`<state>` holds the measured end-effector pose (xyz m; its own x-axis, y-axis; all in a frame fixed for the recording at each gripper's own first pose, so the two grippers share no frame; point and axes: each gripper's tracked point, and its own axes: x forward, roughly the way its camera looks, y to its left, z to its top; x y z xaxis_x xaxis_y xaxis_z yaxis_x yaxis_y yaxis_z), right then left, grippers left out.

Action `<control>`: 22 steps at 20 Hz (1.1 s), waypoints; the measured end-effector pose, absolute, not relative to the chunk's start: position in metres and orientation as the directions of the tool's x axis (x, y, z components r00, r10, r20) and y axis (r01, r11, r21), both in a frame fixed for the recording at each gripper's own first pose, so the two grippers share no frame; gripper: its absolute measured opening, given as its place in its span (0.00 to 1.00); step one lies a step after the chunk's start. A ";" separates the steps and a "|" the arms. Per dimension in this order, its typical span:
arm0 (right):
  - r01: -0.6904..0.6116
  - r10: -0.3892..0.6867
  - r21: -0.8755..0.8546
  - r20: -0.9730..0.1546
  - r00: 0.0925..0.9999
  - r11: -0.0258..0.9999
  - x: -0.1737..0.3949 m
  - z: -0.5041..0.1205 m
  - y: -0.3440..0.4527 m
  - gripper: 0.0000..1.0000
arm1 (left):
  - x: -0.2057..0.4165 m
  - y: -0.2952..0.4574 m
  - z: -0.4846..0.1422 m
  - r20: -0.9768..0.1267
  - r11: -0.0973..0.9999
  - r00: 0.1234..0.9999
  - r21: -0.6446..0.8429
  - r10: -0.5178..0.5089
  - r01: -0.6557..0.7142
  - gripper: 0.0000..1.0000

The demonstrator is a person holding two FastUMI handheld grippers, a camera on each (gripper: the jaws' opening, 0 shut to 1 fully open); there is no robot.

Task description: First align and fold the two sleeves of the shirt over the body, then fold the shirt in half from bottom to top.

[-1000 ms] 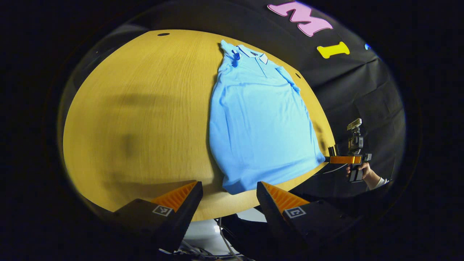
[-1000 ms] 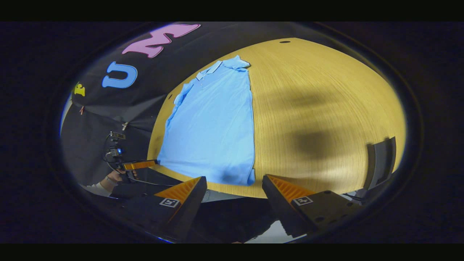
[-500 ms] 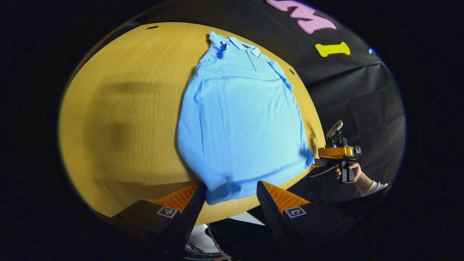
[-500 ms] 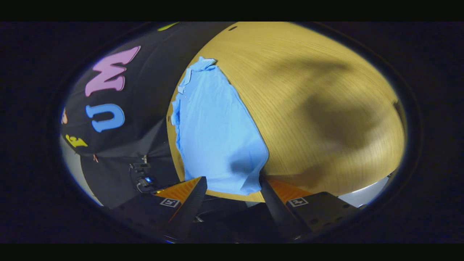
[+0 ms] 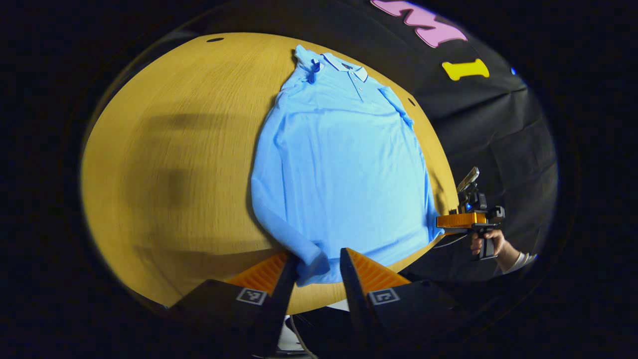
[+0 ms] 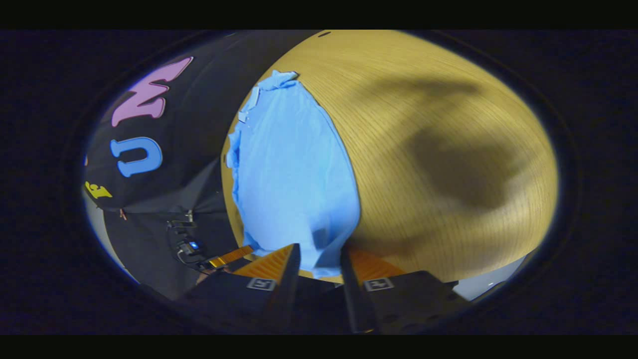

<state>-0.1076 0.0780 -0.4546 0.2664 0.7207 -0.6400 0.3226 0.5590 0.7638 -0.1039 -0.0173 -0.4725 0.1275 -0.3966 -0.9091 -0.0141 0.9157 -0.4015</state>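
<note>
A light blue polo shirt (image 5: 344,164) lies flat on the wooden table (image 5: 189,149), collar at the far end, sleeves laid along the body. In the left gripper view, my left gripper (image 5: 317,259) stands at the shirt's near left corner; its fingers are narrowed with a gap, and the bunched corner sits between them. In the right gripper view the shirt (image 6: 294,164) runs away from my right gripper (image 6: 319,254), whose narrowed fingers straddle the near right hem corner. That right gripper (image 5: 443,222) also appears far off, held by a hand (image 5: 491,242).
The table (image 6: 423,124) stretches bare and wide on the side of the shirt away from the wall. The shirt's hem lies close to the table's near edge. The black booth wall (image 5: 488,124) hangs just beyond the table's far side.
Both grippers have moved in onto the shirt's near hem corners. Their fingers have narrowed from wide open, and the cloth now sits between them.
</note>
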 end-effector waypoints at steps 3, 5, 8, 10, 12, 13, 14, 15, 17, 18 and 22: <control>0.336 0.717 0.769 -0.634 0.288 0.544 -0.107 -0.460 0.077 0.08 | -0.103 -0.019 -0.472 -0.908 0.911 0.111 -0.410 -0.404 -0.034 0.18; 0.334 0.717 0.775 -0.628 0.302 0.537 -0.105 -0.458 0.078 0.08 | -0.101 -0.020 -0.472 -0.900 0.903 0.118 -0.427 -0.419 -0.046 0.09; 0.298 0.724 0.787 -0.615 0.312 0.540 -0.103 -0.452 0.078 0.07 | -0.100 -0.018 -0.466 -0.896 0.898 0.125 -0.435 -0.425 -0.063 0.06; 0.245 0.749 0.829 -0.559 0.357 0.502 -0.089 -0.428 0.080 0.06 | -0.091 -0.020 -0.451 -0.886 0.895 0.164 -0.445 -0.433 -0.042 0.06; 0.170 0.769 0.864 -0.501 0.397 0.475 -0.073 -0.398 0.082 0.06 | -0.078 -0.023 -0.435 -0.872 0.890 0.208 -0.455 -0.443 -0.011 0.06; 0.134 0.775 0.875 -0.476 0.415 0.466 -0.065 -0.385 0.083 0.04 | -0.069 -0.024 -0.426 -0.866 0.891 0.234 -0.453 -0.443 0.010 0.06; 0.102 0.779 0.884 -0.453 0.434 0.457 -0.053 -0.373 0.084 0.07 | -0.059 -0.024 -0.418 -0.861 0.894 0.259 -0.447 -0.438 0.029 0.06; 0.075 0.777 0.887 -0.437 0.453 0.455 -0.040 -0.362 0.083 0.06 | -0.052 -0.022 -0.408 -0.855 0.898 0.285 -0.438 -0.433 0.048 0.06; 0.031 0.783 0.904 -0.386 0.489 0.426 -0.016 -0.337 0.084 0.06 | -0.025 -0.021 -0.392 -0.843 0.907 0.343 -0.413 -0.415 0.082 0.06; 0.012 0.783 0.910 -0.363 0.505 0.415 -0.003 -0.325 0.083 0.06 | -0.012 -0.021 -0.383 -0.834 0.911 0.371 -0.402 -0.408 0.097 0.06; -0.060 0.769 0.910 -0.310 0.558 0.411 0.047 -0.294 0.075 0.06 | 0.046 -0.014 -0.357 -0.806 0.931 0.470 -0.348 -0.359 0.115 0.06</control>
